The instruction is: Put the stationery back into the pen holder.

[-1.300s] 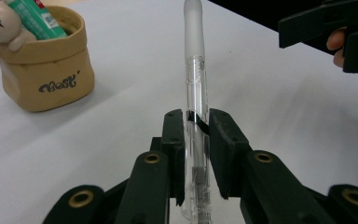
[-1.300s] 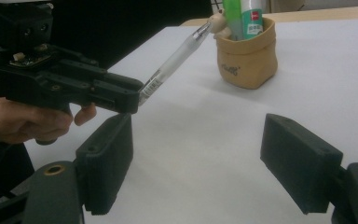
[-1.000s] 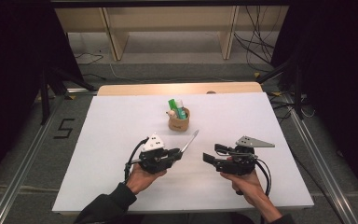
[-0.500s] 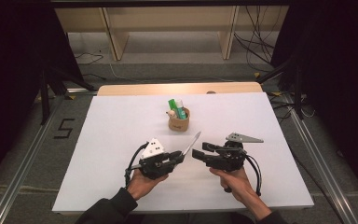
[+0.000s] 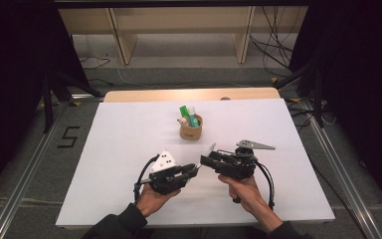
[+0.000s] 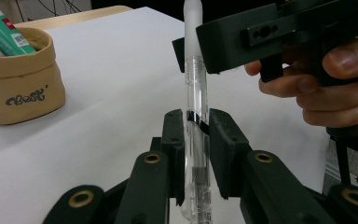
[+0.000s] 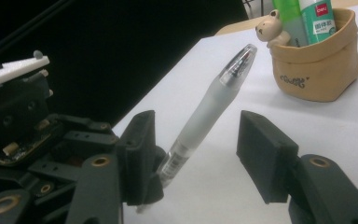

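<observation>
My left gripper point(image 5: 195, 169) is shut on a clear pen point(image 5: 210, 149), which sticks up and away to the right over the white table. In the left gripper view the black jaws point(image 6: 196, 126) clamp the pen's point(image 6: 196, 102) clear barrel low down. My right gripper point(image 5: 204, 160) points left at it, open. In the right gripper view its jaws point(image 7: 198, 135) stand on either side of the pen's frosted grip point(image 7: 205, 112) without touching it. The left gripper's body point(image 7: 23, 135) shows at the left there.
A tan fabric pouch point(image 5: 191, 130) stands behind the grippers at mid-table, holding green and white tubes point(image 5: 189, 115) and a small bear figure point(image 7: 271, 29). The white sheet point(image 5: 129, 134) covers the table. A wooden strip point(image 5: 189, 94) runs along its far edge.
My right gripper has moved left toward the left gripper, and its open jaws now straddle the pen. The left gripper has kept its hold and shifted only slightly.
</observation>
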{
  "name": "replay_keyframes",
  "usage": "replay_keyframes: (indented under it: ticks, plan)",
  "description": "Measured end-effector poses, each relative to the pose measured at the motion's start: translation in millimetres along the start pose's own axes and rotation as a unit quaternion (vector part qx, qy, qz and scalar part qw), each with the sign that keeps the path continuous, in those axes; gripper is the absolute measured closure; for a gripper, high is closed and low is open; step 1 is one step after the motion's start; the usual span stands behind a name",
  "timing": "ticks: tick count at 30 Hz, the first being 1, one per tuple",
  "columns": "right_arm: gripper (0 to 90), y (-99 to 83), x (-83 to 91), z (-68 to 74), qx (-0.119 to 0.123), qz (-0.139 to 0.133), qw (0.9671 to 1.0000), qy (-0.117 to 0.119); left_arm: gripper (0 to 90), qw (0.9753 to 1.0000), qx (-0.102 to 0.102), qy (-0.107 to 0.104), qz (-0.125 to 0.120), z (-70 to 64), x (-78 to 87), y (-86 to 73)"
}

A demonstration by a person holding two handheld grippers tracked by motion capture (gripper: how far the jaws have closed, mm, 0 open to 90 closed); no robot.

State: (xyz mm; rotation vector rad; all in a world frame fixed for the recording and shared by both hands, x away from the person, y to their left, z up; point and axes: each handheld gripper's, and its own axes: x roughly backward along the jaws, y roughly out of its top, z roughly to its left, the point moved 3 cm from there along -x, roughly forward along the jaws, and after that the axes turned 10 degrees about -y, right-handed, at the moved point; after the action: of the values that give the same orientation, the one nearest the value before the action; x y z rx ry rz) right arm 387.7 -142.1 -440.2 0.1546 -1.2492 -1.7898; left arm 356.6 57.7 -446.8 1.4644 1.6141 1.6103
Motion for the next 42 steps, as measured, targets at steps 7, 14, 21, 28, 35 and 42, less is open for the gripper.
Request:
replay_keyframes:
  ticks: [7, 14, 21, 28, 35, 42]
  plan:
    - [55.9, 0.3, -2.3, 0.2, -0.012, -0.002, 0.9999, 0.009, 76.3, 1.0, -0.004, -0.002, 0.0, -2.3, -0.7, 0.1]
    - [63.3, -0.8, -4.4, -0.1, -0.024, 0.001, 0.9996, 0.018, 76.3, 1.0, -0.009, -0.002, -0.001, -5.1, -2.3, -0.9]
    - [69.3, -1.9, -5.0, -1.0, -0.041, 0.004, 0.9987, 0.03, 76.3, 0.9999, -0.011, 0.003, -0.006, -4.2, -1.3, -0.2]
    - [74.0, -1.8, -4.7, -1.0, -0.049, 0.006, 0.998, 0.039, 76.3, 0.9999, -0.014, 0.004, -0.007, -4.0, -1.4, -0.4]
    - [79.9, -0.6, -2.7, 2.1, -0.064, 0.0, 0.996, 0.061, 75.9, 0.9997, -0.019, -0.003, -0.014, -5.2, -1.4, 0.0]
    - [80.0, 9.2, 7.1, 5.1, -0.042, -0.028, 0.9972, 0.056, 36.4, 0.9996, 0.0, -0.027, 0.01, -4.2, 1.9, 5.8]
